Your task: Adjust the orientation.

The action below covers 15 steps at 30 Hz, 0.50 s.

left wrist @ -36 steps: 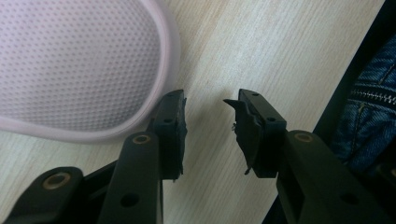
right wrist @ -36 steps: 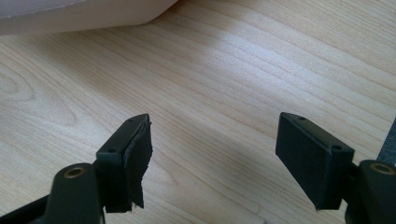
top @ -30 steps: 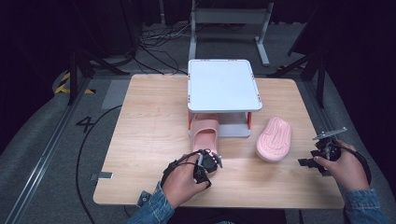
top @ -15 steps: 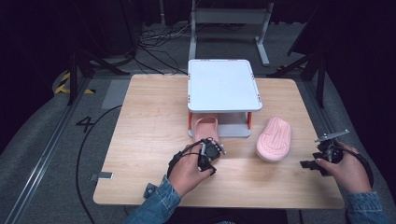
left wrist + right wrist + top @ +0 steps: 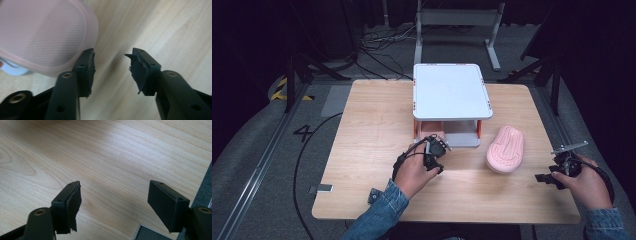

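A pink mesh shoe lies under the white two-tier rack, with its heel end poking out at the front. In the left gripper view its rounded end sits just beyond the left jaw. My left gripper hovers right in front of it; its jaws have just been opening and nothing is between them. A second pink shoe rests sole-up on the table, right of the rack. My right gripper is held open over bare wood near the table's right edge.
The wooden table has free room at the left and along the front. The rack's orange legs stand beside the shoe. Cables and a metal stand are on the floor behind the table.
The left hand pushed forward toward the rack, carrying the pink shoe further under it, then its jaws spread off the shoe. The right hand stayed put.
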Motion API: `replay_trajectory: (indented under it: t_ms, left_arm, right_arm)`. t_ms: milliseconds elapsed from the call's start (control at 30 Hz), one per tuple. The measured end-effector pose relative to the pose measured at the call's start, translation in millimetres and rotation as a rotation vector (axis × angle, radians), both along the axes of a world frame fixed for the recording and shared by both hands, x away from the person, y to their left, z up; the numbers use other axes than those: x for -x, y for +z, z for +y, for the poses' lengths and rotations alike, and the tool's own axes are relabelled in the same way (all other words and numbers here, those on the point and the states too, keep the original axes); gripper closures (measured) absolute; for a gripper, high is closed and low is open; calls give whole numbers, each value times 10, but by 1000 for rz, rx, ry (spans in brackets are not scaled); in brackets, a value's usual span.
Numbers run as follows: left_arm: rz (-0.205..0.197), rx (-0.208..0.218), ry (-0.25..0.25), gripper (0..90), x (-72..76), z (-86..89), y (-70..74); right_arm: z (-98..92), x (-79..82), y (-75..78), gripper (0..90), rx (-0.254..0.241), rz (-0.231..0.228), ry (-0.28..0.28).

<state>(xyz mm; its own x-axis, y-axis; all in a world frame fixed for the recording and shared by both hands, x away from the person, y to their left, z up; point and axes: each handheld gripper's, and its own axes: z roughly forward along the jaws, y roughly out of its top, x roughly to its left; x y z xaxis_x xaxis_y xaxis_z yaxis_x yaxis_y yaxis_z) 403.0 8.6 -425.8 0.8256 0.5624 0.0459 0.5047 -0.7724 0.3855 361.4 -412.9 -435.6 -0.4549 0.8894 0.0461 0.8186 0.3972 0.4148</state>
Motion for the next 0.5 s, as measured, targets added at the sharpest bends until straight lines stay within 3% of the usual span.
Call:
replay_trajectory:
  t_ms: [100,300,400,500]
  left_arm:
    - [-22,-15,14,514,-57,1,-9]
    - [-71,-6,39,450,-197,41,-53]
    - [-80,-1,48,433,-274,55,-75]
    - [-62,12,59,460,-309,44,-48]
  right_arm:
    - [-5,4,3,278,2,2,1]
    - [-12,4,0,277,0,1,0]
    - [-17,4,-4,277,2,-1,-5]
    - [-18,4,-4,277,1,3,-5]
